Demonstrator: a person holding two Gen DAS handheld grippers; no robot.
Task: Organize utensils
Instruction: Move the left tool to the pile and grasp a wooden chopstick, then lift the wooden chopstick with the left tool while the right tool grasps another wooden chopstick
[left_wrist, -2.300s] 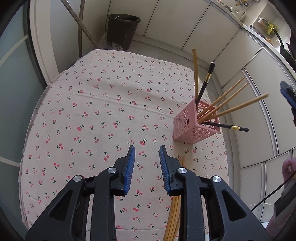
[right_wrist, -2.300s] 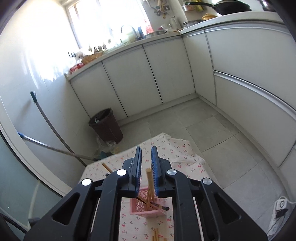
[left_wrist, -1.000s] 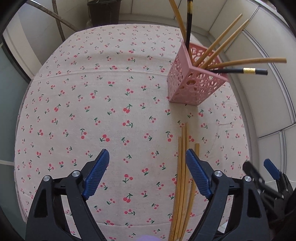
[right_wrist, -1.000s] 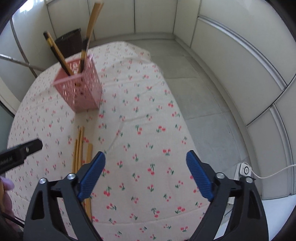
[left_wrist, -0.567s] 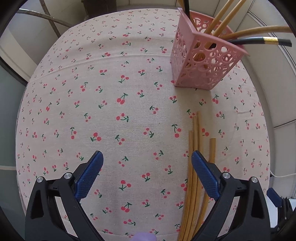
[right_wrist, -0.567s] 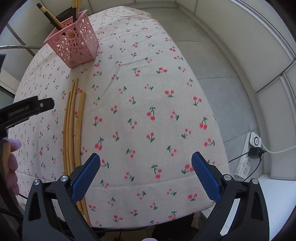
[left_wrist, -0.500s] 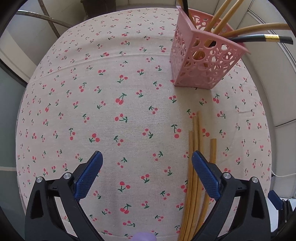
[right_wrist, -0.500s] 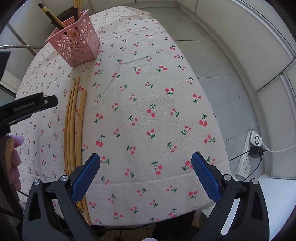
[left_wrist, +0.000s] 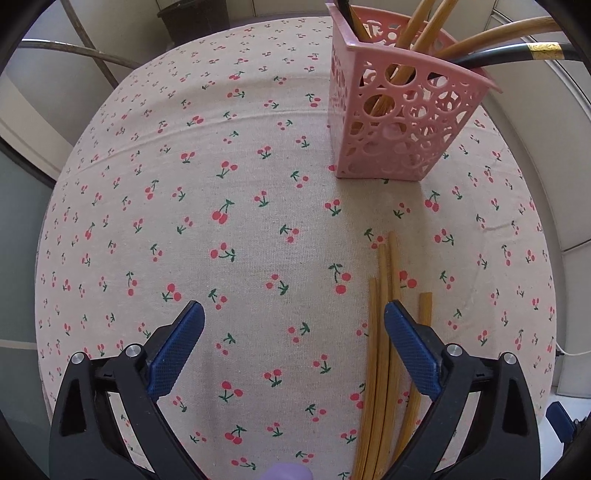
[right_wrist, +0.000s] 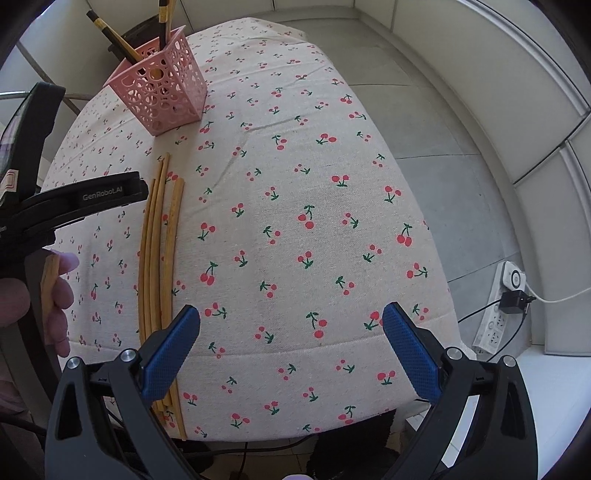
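Note:
A pink perforated holder (left_wrist: 399, 122) stands on the cherry-print tablecloth (left_wrist: 221, 229), with several wooden and black chopsticks leaning in it; it also shows in the right wrist view (right_wrist: 162, 88). Several loose wooden chopsticks (left_wrist: 384, 332) lie side by side on the cloth in front of the holder, seen too in the right wrist view (right_wrist: 159, 251). My left gripper (left_wrist: 293, 317) is open wide and empty, its right finger over the loose chopsticks. My right gripper (right_wrist: 291, 325) is open wide and empty above the cloth's near edge, right of the chopsticks.
The left gripper's body (right_wrist: 74, 203) and the hand holding it (right_wrist: 55, 288) show at the left of the right wrist view. A dark bin (left_wrist: 192, 18) stands beyond the table. A power strip with a plug (right_wrist: 502, 306) lies on the tiled floor at right.
Both grippers opened wide and came down toward the table. The left gripper moved closer to the holder and the loose chopsticks; the right gripper drew slightly nearer the cloth.

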